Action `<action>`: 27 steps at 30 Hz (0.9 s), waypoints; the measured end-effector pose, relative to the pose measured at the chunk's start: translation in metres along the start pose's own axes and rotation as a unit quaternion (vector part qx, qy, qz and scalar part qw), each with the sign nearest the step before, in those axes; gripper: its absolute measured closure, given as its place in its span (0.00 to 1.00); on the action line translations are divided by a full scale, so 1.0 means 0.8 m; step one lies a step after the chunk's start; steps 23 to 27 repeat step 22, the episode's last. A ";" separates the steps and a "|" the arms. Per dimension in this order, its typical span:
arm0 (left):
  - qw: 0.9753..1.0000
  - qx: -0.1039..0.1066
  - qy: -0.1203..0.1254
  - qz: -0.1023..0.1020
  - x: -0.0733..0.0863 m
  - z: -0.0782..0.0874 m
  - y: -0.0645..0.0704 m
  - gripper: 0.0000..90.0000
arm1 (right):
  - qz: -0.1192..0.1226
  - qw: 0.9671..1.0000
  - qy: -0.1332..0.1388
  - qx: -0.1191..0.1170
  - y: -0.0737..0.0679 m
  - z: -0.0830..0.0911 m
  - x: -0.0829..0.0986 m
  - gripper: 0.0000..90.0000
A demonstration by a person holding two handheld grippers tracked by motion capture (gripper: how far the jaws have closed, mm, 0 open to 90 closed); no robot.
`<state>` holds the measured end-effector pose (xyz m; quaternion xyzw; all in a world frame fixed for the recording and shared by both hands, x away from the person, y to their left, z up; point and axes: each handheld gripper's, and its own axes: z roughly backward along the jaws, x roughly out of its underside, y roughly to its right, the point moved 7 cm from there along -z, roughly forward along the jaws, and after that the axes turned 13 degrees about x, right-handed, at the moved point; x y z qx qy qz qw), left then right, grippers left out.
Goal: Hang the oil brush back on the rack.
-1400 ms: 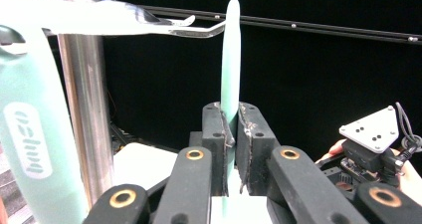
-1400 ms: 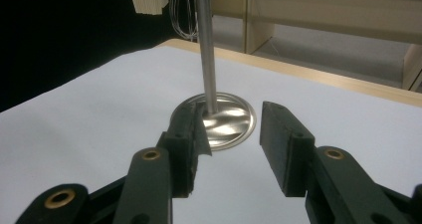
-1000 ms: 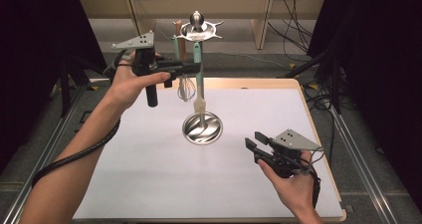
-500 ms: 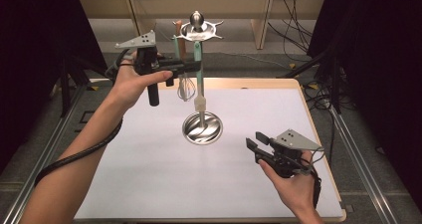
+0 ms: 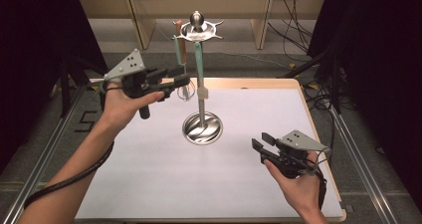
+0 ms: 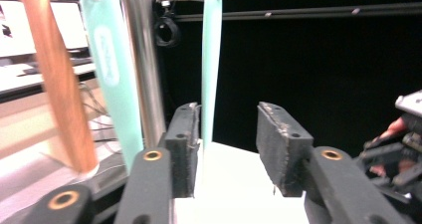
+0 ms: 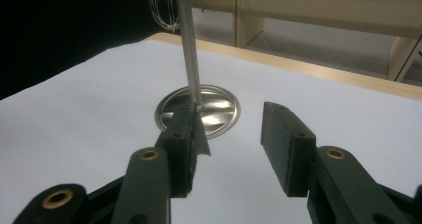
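The left gripper (image 5: pixel 180 79) was raised beside the utensil stand (image 5: pixel 201 104), its jaws parted and gripping nothing. In the left gripper view a pale green handle (image 6: pixel 213 59) hung just past the gap between the jaws, close against the inner face of the left-hand jaw; whether it touched that jaw I cannot tell. The stand's steel pole (image 6: pixel 144 69) rose just to the left of that handle, with a second green handle (image 6: pixel 109 74) and one wooden handle (image 6: pixel 54 79) farther left.

Counted from the high view, the stand carried two green-handled utensils (image 5: pixel 199 64), one wooden-handled utensil (image 5: pixel 179 37) and one wire whisk head (image 5: pixel 186 90) hanging low beside the pole. There was one round steel base (image 5: pixel 202 128) under the pole.

The right gripper (image 5: pixel 259 144) was held low, well apart from the stand, jaws spread and empty. In the right gripper view the base (image 7: pixel 219 109) lay beyond its jaw tips.
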<state>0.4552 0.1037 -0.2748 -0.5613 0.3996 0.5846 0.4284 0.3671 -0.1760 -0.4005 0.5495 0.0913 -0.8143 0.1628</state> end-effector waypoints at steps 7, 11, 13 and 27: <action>0.999 -0.046 -0.015 -0.013 0.043 0.033 0.015 0.53 | -0.026 0.999 -0.022 0.007 0.000 0.003 0.008 0.65; 0.997 -0.070 -0.025 -0.007 0.070 0.048 0.022 0.50 | -0.001 1.000 -0.007 0.005 0.007 -0.001 0.009 0.64; 0.997 -0.076 -0.022 -0.004 0.078 0.054 0.025 0.49 | -0.029 0.999 -0.022 0.003 0.002 0.002 0.011 0.64; 0.995 -0.101 -0.024 0.000 0.099 0.060 0.027 0.44 | -0.027 0.999 -0.023 0.007 0.004 -0.002 0.016 0.62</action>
